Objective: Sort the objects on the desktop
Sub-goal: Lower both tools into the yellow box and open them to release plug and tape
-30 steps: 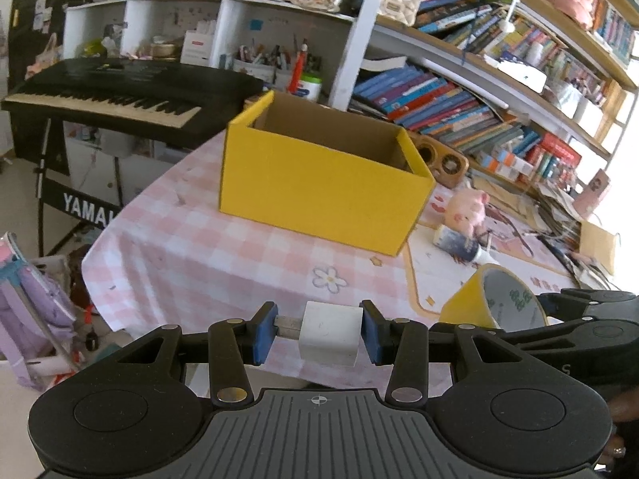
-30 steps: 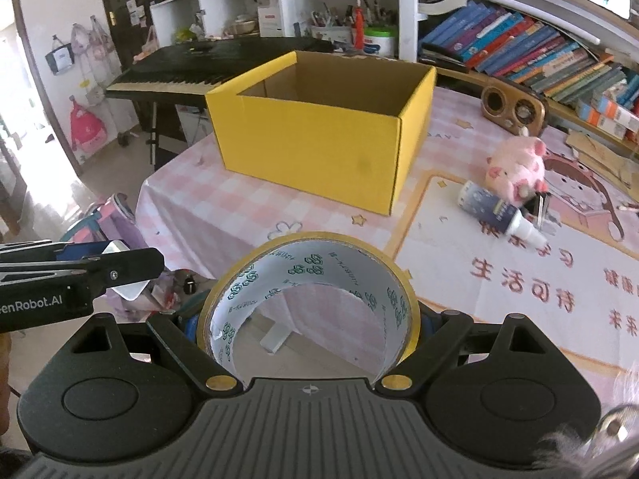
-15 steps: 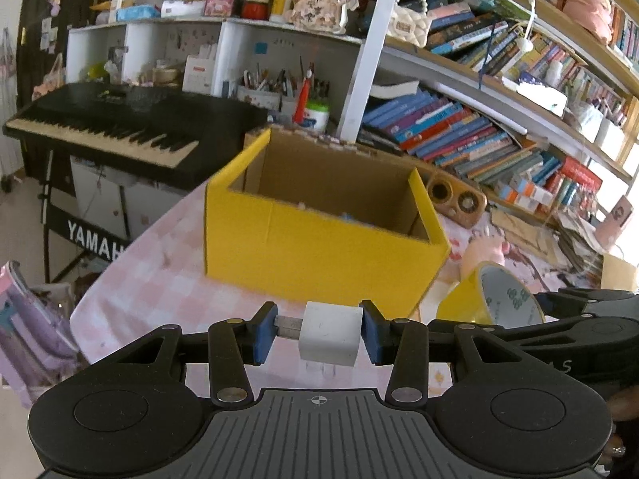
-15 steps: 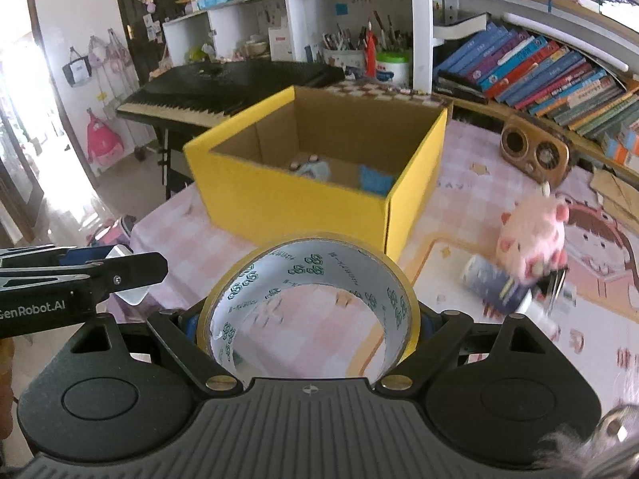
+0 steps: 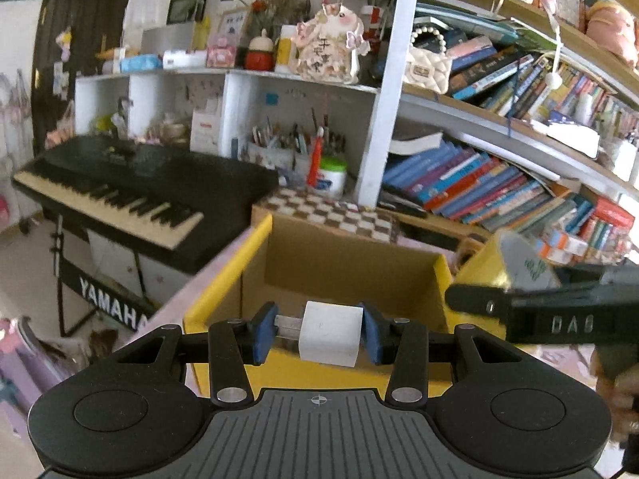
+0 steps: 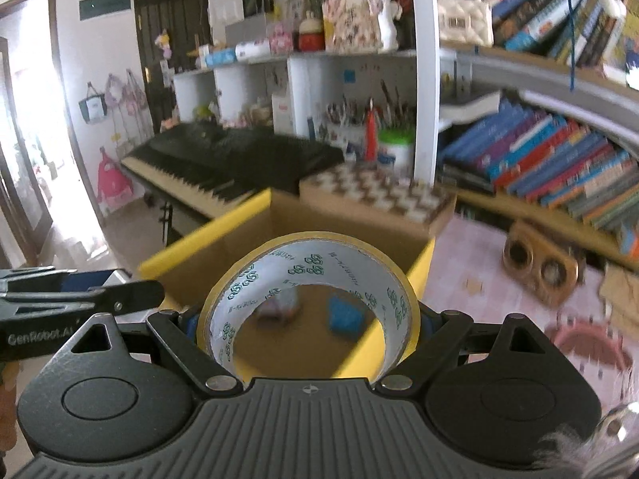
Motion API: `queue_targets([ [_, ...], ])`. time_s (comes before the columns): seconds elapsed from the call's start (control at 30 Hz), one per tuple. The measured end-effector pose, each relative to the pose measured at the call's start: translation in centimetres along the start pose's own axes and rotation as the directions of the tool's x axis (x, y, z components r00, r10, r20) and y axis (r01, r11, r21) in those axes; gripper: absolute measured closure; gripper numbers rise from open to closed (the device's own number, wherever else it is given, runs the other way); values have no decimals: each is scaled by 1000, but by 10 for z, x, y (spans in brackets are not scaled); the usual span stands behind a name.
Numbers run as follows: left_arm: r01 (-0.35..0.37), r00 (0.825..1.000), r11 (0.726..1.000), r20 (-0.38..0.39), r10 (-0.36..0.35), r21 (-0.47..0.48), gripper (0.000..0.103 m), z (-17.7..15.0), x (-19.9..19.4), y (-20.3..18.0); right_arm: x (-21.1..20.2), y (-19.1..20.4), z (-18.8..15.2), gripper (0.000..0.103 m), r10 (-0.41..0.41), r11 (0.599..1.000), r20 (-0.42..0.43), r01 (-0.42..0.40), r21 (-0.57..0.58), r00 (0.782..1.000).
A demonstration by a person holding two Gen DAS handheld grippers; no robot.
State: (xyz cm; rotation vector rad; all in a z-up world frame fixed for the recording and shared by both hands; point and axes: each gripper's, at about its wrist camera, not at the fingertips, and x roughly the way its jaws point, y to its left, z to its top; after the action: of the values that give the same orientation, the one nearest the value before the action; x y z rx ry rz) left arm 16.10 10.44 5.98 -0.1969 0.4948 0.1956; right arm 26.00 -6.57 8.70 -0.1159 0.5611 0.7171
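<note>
My left gripper (image 5: 317,333) is shut on a white charger cube (image 5: 330,333), held just over the near wall of the open yellow cardboard box (image 5: 223,283). My right gripper (image 6: 307,319) is shut on a wide yellow tape roll (image 6: 311,263), which hangs over the same yellow box (image 6: 199,243). Through the roll I see a blue item (image 6: 343,313) and a pale blurred item (image 6: 279,305) on the box floor. In the left wrist view the tape roll (image 5: 515,263) and the right gripper's black finger (image 5: 539,311) show at the right.
A black keyboard (image 5: 120,191) on a stand is left of the pink checked table (image 6: 479,263). A checkered box (image 5: 331,215) lies behind the yellow box. Book shelves (image 5: 499,183) run along the right. A wooden speaker (image 6: 539,263) sits on the table.
Both grippers have travelled forward and up toward the yellow box, which now fills the lower centre of each view. The charger cube and the tape roll stay gripped.
</note>
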Motion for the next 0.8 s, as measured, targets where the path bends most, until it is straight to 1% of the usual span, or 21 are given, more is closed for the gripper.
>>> queue_targets([
  [0.07,-19,1000,1000,-7,19,10,60,5,12,-2,9,-7,13,13,-4,1000,22,4,-4,1000],
  [0.17,-32,999,999,-38,34,37,60,10,34,-7,24,-17,29,13,0,1000,47,-1,4,999],
  [0.3,-29,996,996,-84,36,84,60,9,60,-19,46,-24,43,13,19,1000,40,-19,1,999],
  [0.4,-12,992,992,-122,28,125,60,4,79,-33,69,-25,47,13,37,999,-1,-37,-4,999],
  [0.53,20,984,987,-177,9,162,60,-6,97,-49,99,-23,42,13,62,998,-87,-64,-18,994],
  [0.63,36,974,981,-226,8,189,60,-16,109,-56,118,-19,36,13,64,996,-142,-72,-53,988],
  [0.8,64,951,972,-308,9,226,60,-30,123,-66,139,-13,25,13,77,992,-216,-97,-85,973],
])
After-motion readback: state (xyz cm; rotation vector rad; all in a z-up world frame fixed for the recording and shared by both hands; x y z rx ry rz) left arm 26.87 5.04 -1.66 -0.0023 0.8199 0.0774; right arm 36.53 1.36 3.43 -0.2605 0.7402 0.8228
